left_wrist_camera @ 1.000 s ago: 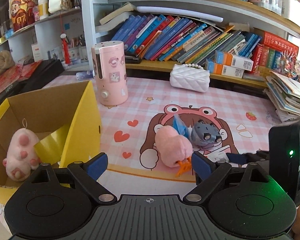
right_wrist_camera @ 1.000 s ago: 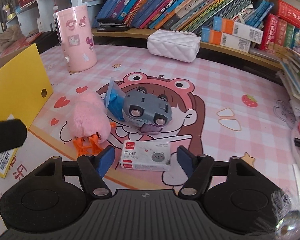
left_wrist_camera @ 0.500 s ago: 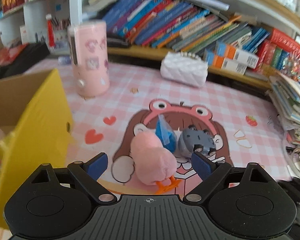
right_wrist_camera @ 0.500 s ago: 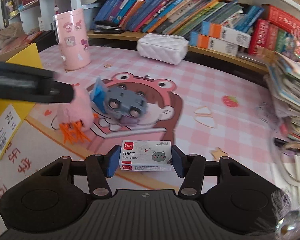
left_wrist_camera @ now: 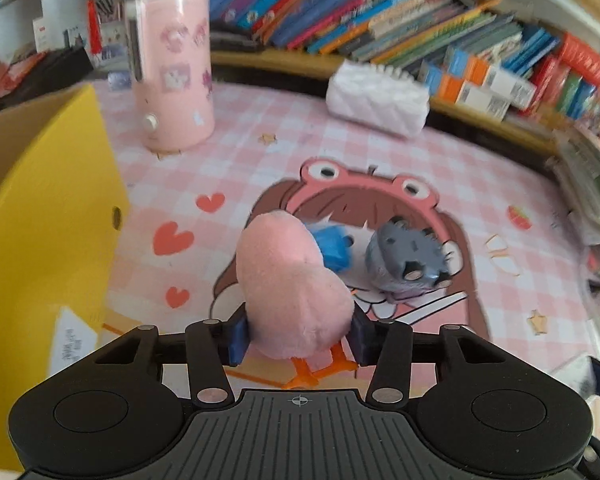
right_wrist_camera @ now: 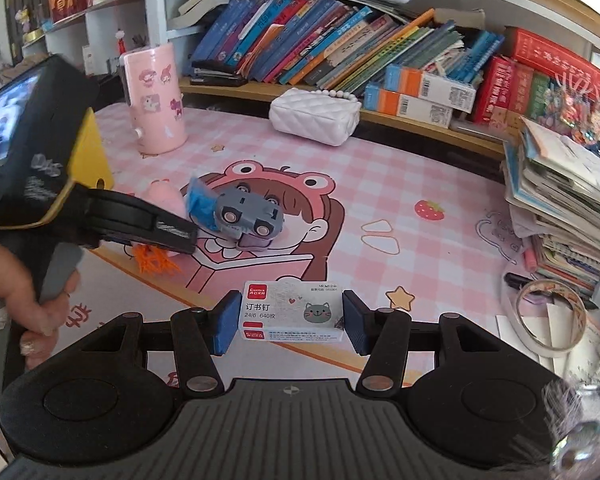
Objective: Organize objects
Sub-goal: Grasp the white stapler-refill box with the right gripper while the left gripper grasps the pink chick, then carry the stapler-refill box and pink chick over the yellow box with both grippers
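Observation:
A pink plush toy [left_wrist_camera: 288, 280] with orange feet lies on the pink mat, between the blue pads of my left gripper [left_wrist_camera: 298, 338]. Its jaws are closing, and the pads press on the plush from both sides. Just behind the plush lie a blue packet [left_wrist_camera: 332, 246] and a grey toy car [left_wrist_camera: 404, 260] on its back. In the right wrist view my right gripper [right_wrist_camera: 290, 322] is shut on a white staple box [right_wrist_camera: 296, 308] and holds it above the mat. The same view shows the left gripper [right_wrist_camera: 172, 234] at the left, over the plush [right_wrist_camera: 164, 196].
A yellow cardboard box [left_wrist_camera: 48, 200] stands at the left. A pink cylinder [left_wrist_camera: 172, 72] and a white quilted purse [left_wrist_camera: 376, 96] sit at the back, before the bookshelf. At the right are a pile of books [right_wrist_camera: 560, 208] and a tape roll [right_wrist_camera: 548, 316]. A hand [right_wrist_camera: 24, 292] holds the left gripper.
My left gripper swung right from the yellow box, dropped over the pink plush and narrowed onto it. My right gripper shut on the staple box and lifted it off the mat.

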### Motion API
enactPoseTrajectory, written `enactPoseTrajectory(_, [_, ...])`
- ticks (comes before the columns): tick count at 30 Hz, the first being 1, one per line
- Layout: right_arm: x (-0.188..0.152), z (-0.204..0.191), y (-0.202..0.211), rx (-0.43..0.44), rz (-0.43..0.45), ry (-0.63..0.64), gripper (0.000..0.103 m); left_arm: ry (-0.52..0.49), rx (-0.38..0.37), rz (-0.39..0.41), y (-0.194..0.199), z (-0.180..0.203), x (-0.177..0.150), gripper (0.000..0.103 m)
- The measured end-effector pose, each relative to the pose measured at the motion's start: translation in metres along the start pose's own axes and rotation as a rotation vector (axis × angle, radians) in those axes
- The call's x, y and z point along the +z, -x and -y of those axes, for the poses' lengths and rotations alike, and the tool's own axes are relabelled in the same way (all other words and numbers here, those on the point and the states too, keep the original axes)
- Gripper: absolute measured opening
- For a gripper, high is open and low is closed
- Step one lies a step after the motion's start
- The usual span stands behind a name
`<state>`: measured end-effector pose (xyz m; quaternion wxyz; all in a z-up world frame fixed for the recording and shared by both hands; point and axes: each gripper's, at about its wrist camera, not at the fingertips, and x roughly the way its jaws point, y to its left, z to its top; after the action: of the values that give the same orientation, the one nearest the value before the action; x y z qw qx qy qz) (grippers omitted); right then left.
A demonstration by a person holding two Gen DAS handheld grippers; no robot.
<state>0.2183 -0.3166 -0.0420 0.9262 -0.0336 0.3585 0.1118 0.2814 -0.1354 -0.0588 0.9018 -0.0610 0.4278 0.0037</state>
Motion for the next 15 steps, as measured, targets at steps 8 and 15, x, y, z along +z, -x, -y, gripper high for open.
enactPoseTrajectory(8, [-0.004, -0.006, 0.017, 0.000, -0.032, -0.096, 0.051, 0.060, -0.117, 0.085, 0.080, -0.024, -0.020, 0.046])
enactPoseTrajectory(15, [-0.013, -0.045, 0.028, 0.023, -0.057, -0.094, 0.051, 0.079, -0.116, 0.071, 0.119, -0.053, -0.056, 0.046])
